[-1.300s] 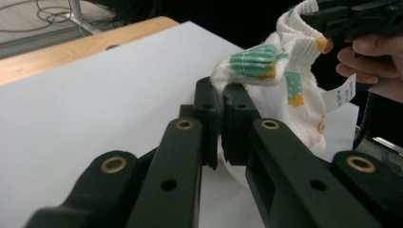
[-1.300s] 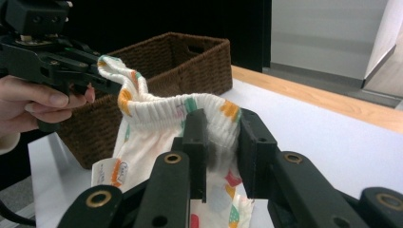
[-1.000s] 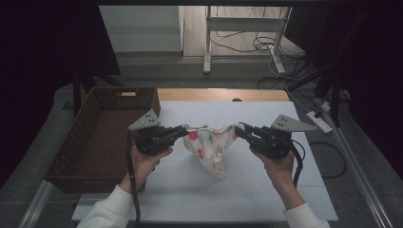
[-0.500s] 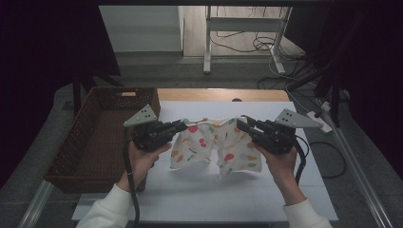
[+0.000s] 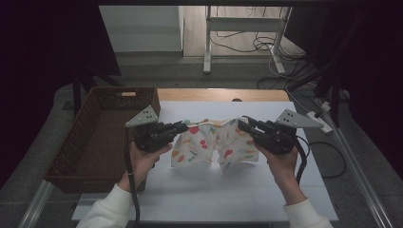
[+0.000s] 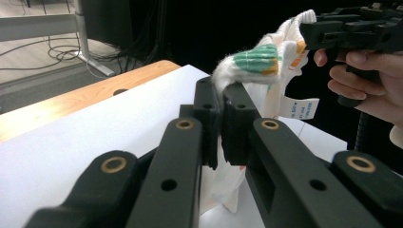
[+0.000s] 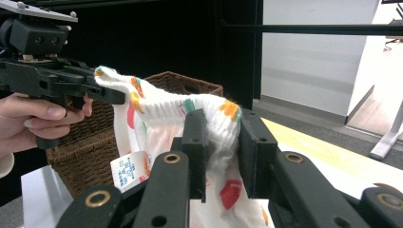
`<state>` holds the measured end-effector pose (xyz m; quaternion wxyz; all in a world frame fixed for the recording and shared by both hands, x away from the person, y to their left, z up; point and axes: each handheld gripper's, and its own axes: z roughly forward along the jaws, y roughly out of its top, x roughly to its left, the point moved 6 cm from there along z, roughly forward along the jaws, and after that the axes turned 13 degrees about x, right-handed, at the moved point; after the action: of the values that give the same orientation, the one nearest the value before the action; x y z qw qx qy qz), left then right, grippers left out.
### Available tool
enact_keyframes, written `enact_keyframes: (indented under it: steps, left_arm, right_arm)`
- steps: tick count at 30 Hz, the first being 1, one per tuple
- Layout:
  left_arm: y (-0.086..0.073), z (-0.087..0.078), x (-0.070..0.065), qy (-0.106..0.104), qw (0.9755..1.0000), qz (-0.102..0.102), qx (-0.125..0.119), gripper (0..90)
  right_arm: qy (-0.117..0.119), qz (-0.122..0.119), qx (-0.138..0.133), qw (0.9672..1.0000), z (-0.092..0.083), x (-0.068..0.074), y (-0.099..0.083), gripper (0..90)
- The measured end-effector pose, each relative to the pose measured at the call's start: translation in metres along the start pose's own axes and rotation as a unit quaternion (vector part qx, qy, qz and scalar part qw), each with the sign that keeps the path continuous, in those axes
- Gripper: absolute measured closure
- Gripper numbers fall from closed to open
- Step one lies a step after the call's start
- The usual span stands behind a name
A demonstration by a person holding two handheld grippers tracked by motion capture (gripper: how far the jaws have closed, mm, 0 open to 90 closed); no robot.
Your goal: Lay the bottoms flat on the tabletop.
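in the high view 2 white sleeves come up from the bottom edge, each hand on a gripper over the white sheet [image 5: 204, 194] that covers the table. the left gripper [image 5: 183, 127] points right and the right gripper [image 5: 243, 124] points left, so their tips face each other with the cloth [image 5: 214, 142] stretched between them. the cloth is white with red, green and orange prints; its top edge runs taut from one tip to the other and the rest hangs down in 2 lobes, the lower ends at or just above the sheet, which of the 2 i cannot tell.

in the left gripper view the jaws are pressed fully together on a thin fold of the cloth [image 6: 256, 59], which bunches up just past the pads; a white label [image 6: 298, 108] hangs from it, and farther off the right gripper [image 6: 309, 31] grips the other end. in the right gripper view the jaws stand a little apart, clamped on a thick ribbed band of the cloth [image 7: 214, 114], with the left gripper [image 7: 119, 97] holding the far end and the label [image 7: 127, 172] dangling below.

left of the left hand a brown basket [image 5: 76, 142] sits beside the sheet. beyond the sheet a strip of bare wood [image 5: 223, 94] shows at the table's far edge, then a grey floor with a white stand [image 5: 207, 42] and cables [image 5: 256, 45].
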<state>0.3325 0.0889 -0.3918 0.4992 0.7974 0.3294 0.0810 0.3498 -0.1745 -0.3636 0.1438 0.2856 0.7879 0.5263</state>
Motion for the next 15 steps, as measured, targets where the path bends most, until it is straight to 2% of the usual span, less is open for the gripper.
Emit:
enact_keyframes:
  steps: [11,15]
  left_arm:
    - [0.0025,-0.0054,-0.0007,-0.001,1.0,0.004,-0.006,85.7]
    - [0.0024,-0.0064,-0.002,0.0,0.9999,0.01,0.0,85.7]
  right_arm:
    - [0.004,-0.007,-0.009,0.9999,-0.0042,0.0048,0.0065,74.2]
    - [0.005,-0.007,-0.009,0.9999,-0.0047,0.0052,0.0062,74.2]
